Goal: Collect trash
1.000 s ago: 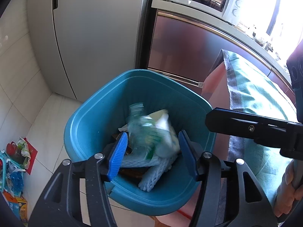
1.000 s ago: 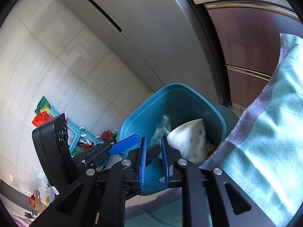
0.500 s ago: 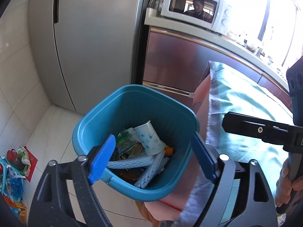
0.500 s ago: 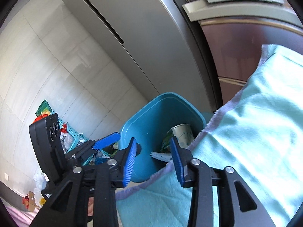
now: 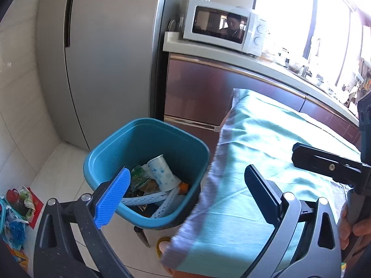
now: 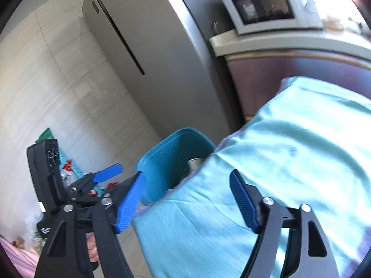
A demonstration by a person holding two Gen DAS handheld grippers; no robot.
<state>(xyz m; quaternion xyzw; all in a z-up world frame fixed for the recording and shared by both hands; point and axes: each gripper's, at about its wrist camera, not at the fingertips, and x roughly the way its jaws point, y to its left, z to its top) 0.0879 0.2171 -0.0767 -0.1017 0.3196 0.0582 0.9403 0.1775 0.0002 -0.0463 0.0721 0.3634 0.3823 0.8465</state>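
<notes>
Left gripper (image 5: 185, 190) spread wide, holding nothing, above blue bin (image 5: 109, 148) edge. Right gripper (image 6: 187, 199) likewise wide and bare, over teal-clothed surface (image 6: 289, 153). Paper cup (image 5: 161, 172), wrapper (image 5: 139, 177), foam netting (image 5: 148, 200) inside bin, left of surface.

a home kitchen: tall steel fridge (image 5: 104, 64), white microwave (image 5: 222, 31) on the counter (image 5: 266, 66), tiled floor (image 5: 58, 169).
</notes>
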